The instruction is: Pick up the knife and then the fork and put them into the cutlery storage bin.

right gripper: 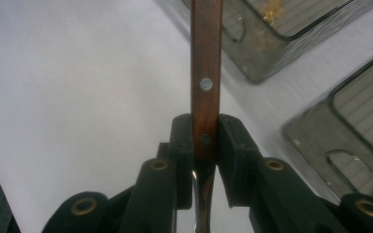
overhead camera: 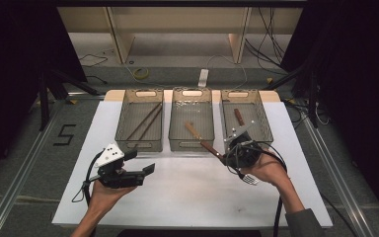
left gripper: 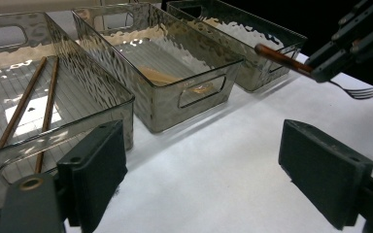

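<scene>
Right tongs (overhead camera: 224,157) are clamped on a fork (overhead camera: 212,149) by its wooden handle, and the right gripper view shows the two black jaws pressing the riveted handle (right gripper: 206,82) from both sides. The fork hangs in the air just in front of the near wall of the middle bin (overhead camera: 191,144), handle pointing left and far, steel prongs (overhead camera: 249,178) toward the person. Left tongs (overhead camera: 138,163) stand wide apart with nothing between them, hovering over bare surface (overhead camera: 187,192) in front of the left bin (overhead camera: 139,144). Judging by how things lie, the sorting looks partly done: two chopsticks (overhead camera: 145,122) lie in the left bin, a wooden-handled piece (overhead camera: 193,130) lies in the middle bin, and another brown-handled piece (overhead camera: 239,116) lies in the right bin (overhead camera: 246,136). What is left, as I read it, is to carry the fork over a bin wall and let it go inside; which bin is meant I cannot tell. The near half of the white surface is bare, so there is plenty of room to swing and turn. The tight spots are the bin rims: the three stand side by side with narrow gaps, and the long handle sticks out ahead of the tongs, so it could catch the near rim of the middle bin unless lifted clear first. The surface edges lie well apart from both hands.
</scene>
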Motion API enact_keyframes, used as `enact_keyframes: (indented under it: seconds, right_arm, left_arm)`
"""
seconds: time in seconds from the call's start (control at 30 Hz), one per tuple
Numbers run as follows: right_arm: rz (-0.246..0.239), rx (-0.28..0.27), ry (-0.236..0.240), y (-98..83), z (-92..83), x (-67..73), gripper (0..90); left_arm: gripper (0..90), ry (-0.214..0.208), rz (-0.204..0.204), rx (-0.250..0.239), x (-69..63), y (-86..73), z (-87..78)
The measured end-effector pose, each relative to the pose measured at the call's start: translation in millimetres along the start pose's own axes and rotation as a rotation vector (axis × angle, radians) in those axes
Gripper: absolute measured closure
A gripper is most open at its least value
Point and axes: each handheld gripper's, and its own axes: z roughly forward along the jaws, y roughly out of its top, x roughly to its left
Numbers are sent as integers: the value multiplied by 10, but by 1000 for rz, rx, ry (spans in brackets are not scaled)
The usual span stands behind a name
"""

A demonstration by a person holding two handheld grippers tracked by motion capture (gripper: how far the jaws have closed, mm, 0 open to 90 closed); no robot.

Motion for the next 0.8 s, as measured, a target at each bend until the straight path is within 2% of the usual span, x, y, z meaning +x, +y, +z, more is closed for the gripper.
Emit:
enact_keyframes:
  seconds: [0.13,0.3,0.5,0.8]
  right_arm:
    - [25,-34,-46,44,-73,-82,779]
    - [53,-78,-80,106,-202,-223,779]
    - [92,-105,-117,190,-309,-434,778]
    - [151,-128,-167,262,-357,-681,778]
  left_arm:
    - [168,-1,-7,-4,-2,1,0]
    - [168,-2,-8,-4,-1,1,1]
    - [168,-2,-10,-5,-1,1,-1]
    - [168,-10,-14,-9,1,1,-6]
